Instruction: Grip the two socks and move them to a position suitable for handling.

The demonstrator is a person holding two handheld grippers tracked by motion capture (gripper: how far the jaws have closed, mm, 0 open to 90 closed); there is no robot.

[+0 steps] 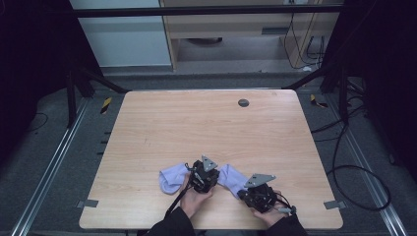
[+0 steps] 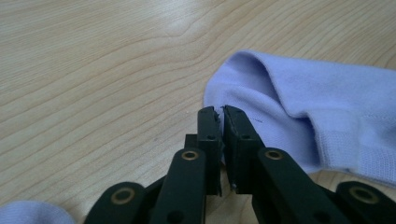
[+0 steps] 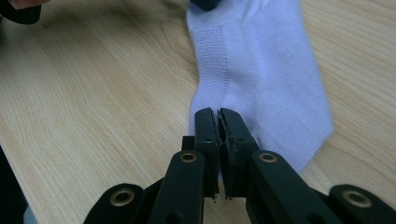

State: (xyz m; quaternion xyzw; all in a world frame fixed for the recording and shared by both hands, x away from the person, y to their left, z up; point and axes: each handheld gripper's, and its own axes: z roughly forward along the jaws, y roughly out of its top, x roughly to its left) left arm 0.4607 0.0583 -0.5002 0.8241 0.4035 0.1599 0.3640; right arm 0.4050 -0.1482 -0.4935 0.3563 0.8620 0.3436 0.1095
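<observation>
Both grippers are closed on the same lavender sock (image 1: 229, 178), which lies on the near half of the wooden table (image 1: 206, 128), right of centre, with a 2nd lavender sock (image 1: 172, 178) just to its left. In the left gripper view, the left gripper (image 2: 221, 110) has its jaws pinched nearly together on the sock's edge beside a fold, with just a thin sliver of fabric between them. In the right gripper view, the right gripper (image 3: 219, 112) is likewise clamped on the sock's edge below the ribbed cuff band, its jaws almost touching. The main risk, as I judge it, is that each bite is shallow: only the margin of the knit seems caught, so a lift or a stretch could pull the cloth free of 1 gripper and let the sock drop or twist. Another risk is that a jaw has caught only 1 layer of the fabric, which would open the sock rather than carry it. Pulling the 2 grippers apart too hard could also overstretch the knit. The 2nd sock sits close enough to be dragged along.
</observation>
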